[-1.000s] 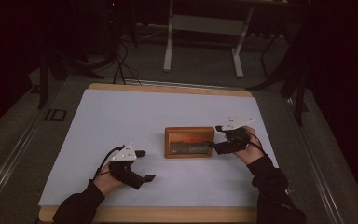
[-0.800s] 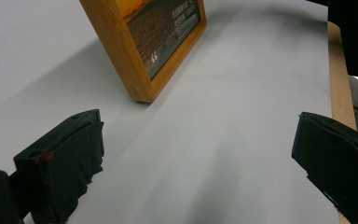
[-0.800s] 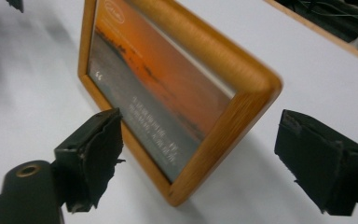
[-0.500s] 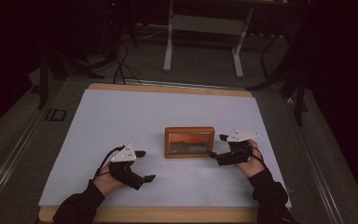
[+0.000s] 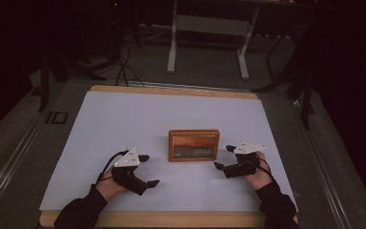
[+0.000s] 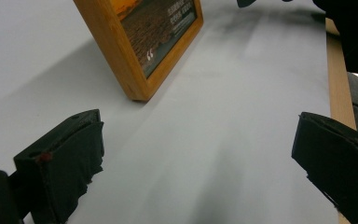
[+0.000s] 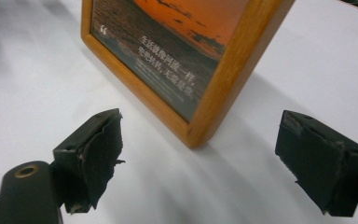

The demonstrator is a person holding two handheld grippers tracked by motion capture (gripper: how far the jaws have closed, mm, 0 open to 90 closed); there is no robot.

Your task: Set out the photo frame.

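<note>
Right hand-held gripper (image 5: 222, 158) now lower, just right of upright picture frame (image 5: 193, 145), jaws opened wider, empty; left hand-held gripper (image 5: 148, 170) unmoved, released.

Room v. dim in high view; bg near black w/ reddish cast, the white table sheet (image 5: 124, 124) the one bright area. Light falls from above: soft shadows under left gripper (image 5: 145, 170) and right gripper (image 5: 224, 157). In gripper views, the jaws close to lens are slightly soft, picture frame (image 7: 223, 84) ahead of them sharper, casting a diffuse shadow. No glare.
</note>
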